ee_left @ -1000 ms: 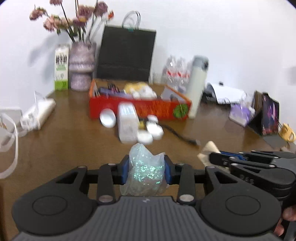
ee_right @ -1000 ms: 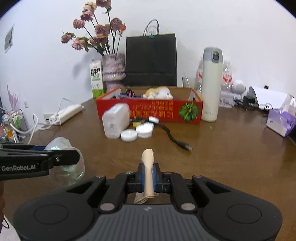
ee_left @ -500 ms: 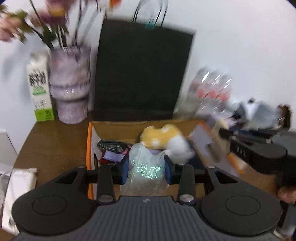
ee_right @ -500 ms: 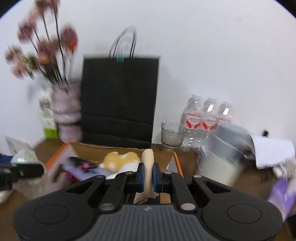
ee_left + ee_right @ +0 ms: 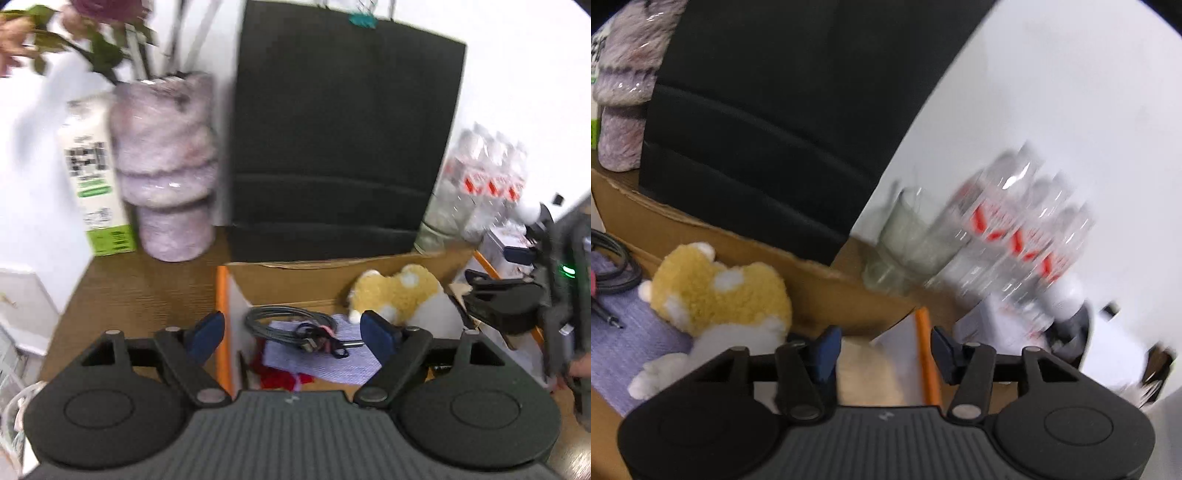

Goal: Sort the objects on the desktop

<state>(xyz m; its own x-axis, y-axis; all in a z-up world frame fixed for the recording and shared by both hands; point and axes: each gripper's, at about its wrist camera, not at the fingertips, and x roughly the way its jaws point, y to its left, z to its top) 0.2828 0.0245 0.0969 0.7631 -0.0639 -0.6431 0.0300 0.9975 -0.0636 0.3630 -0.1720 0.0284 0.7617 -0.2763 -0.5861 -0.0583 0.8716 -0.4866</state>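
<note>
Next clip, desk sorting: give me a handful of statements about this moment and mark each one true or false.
1. A yellow plush toy lies inside the cardboard box. True.
2. The left tongs clamp a clear plastic bag. False: their jaws are opening and nothing sits between them.
3. A coiled grey cable lies in the box on a purple cloth. True.
4. The black paper bag stands in front of the box. False: it stands behind it, against the wall.
5. The right tongs are opening, with a beige object still between the blue pads but no longer pinched. True.
6. The flower vase sits inside the box. False: it stands on the table, beside the milk carton.
</note>
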